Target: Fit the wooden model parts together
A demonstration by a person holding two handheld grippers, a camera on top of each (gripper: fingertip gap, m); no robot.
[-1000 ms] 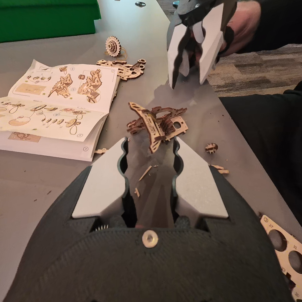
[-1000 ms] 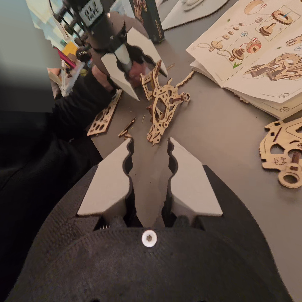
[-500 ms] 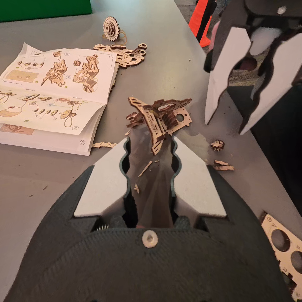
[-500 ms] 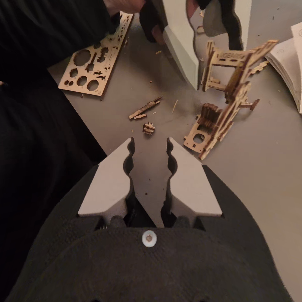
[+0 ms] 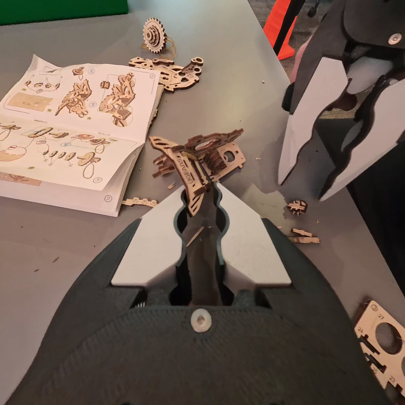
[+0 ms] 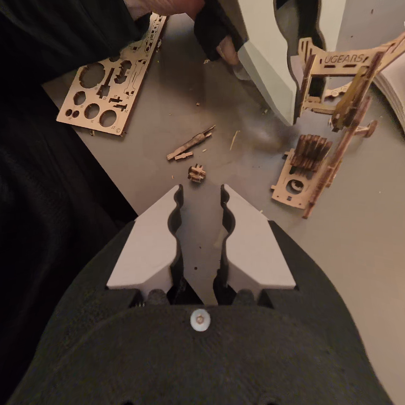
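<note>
A partly built wooden model [image 5: 197, 162] lies on the grey table [image 5: 230, 65]. My left gripper [image 5: 199, 191] has its fingers closed in on the model's near frame end, which fills the narrow gap at the tips. The right wrist view shows the same frame [image 6: 311, 65] between those fingers. My right gripper [image 6: 201, 188] is open and empty, pointing down at the table. A small notched wooden piece [image 6: 196, 173] lies just ahead of its tips. In the left wrist view the right gripper [image 5: 302, 190] hovers right of the model, above that small piece [image 5: 297, 207].
An open instruction booklet [image 5: 72, 127] lies left of the model. A wooden gear [image 5: 153, 35] and a flat sub-assembly [image 5: 173, 74] lie behind it. Loose sticks [image 6: 188, 144] and a punched-out sheet [image 6: 105, 87] lie near the table's edge, by a person's dark sleeve. An orange cone [image 5: 282, 28] stands beyond the table.
My left gripper has moved forward and its fingers have narrowed around the model's frame end. My right gripper has edged closer to the small notched piece.
</note>
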